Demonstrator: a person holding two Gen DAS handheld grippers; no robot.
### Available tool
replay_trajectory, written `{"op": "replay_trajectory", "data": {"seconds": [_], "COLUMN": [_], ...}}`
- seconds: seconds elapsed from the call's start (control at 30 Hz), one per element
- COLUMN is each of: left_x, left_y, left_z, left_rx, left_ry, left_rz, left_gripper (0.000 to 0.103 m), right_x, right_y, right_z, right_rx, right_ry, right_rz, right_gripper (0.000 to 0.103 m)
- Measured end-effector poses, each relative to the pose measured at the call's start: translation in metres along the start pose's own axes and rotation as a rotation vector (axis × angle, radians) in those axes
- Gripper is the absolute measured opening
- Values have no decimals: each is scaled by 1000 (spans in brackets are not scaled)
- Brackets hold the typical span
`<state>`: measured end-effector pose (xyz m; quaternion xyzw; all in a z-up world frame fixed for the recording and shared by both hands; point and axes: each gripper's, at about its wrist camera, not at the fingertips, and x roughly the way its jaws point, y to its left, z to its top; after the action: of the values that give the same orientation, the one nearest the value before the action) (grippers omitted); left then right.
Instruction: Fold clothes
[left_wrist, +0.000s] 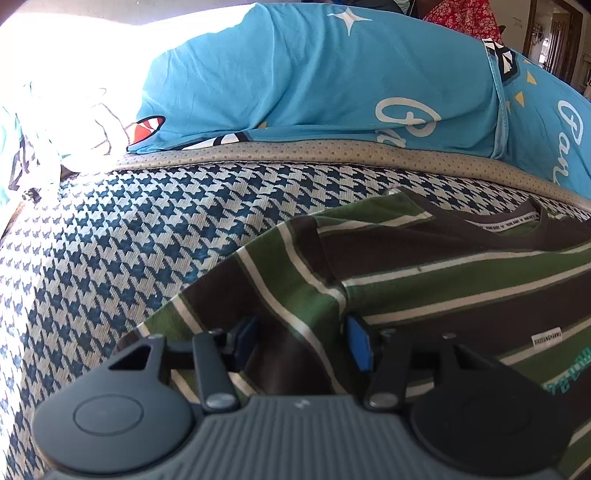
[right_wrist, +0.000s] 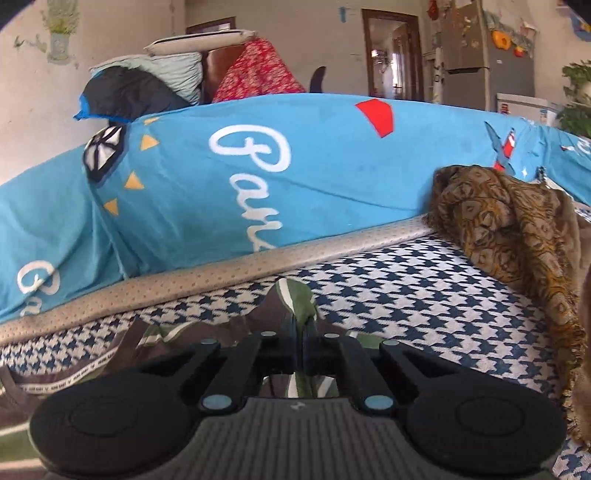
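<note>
A green, brown and white striped shirt (left_wrist: 443, 280) lies spread on the houndstooth seat cushion (left_wrist: 129, 258), collar toward the sofa back. My left gripper (left_wrist: 301, 343) is low over the shirt's sleeve and shoulder area. Its blue pads (left_wrist: 360, 347) stand apart with a raised fold of the fabric between them, not squeezed. In the right wrist view, my right gripper (right_wrist: 301, 332) is shut on a pinch of the striped shirt (right_wrist: 295, 295), which pokes up in a peak above the closed fingertips. The collar band shows at lower left of that view.
A blue printed cover (right_wrist: 295, 166) drapes the sofa back behind the cushion (right_wrist: 424, 295). A brown patterned cloth (right_wrist: 509, 229) is heaped at the right end of the seat. White fabric (left_wrist: 74, 122) lies at the left end. Pillows and a red floral cloth (right_wrist: 258, 70) sit beyond the sofa back.
</note>
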<state>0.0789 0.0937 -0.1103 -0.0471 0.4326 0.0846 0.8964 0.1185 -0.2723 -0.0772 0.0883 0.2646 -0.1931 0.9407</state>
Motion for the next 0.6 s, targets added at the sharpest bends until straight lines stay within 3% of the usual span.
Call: {"op": "replay_trajectory", "data": {"seconds": [0.1, 0.17, 0.27, 0.3, 0.37, 0.43, 0.6], "left_x": [0, 0, -3, -6, -13, -17, -16], "left_y": [-3, -6, -5, -5, -4, -4, 5], "left_z": [0, 0, 0, 1, 4, 8, 17], "left_rx": [5, 6, 2, 2, 2, 4, -19], "left_ry": [2, 6, -2, -15, -47, -78, -100], "left_rz": [-27, -42, -98, -115, -132, -125, -82], "left_gripper": [57, 66, 73, 77, 85, 92, 98], "right_x": [7, 14, 11, 10, 0, -5, -10], "right_y": [-14, -20, -31, -35, -39, -34, -3], "right_z": [-1, -5, 2, 5, 15, 22, 22], "right_rx": [15, 1, 39, 52, 75, 56, -36], "right_ry": [-8, 15, 15, 12, -34, -55, -48], "right_rz": [-105, -193, -217, -223, -198, -117, 131], "right_gripper": [2, 3, 5, 12, 24, 24, 24]}}
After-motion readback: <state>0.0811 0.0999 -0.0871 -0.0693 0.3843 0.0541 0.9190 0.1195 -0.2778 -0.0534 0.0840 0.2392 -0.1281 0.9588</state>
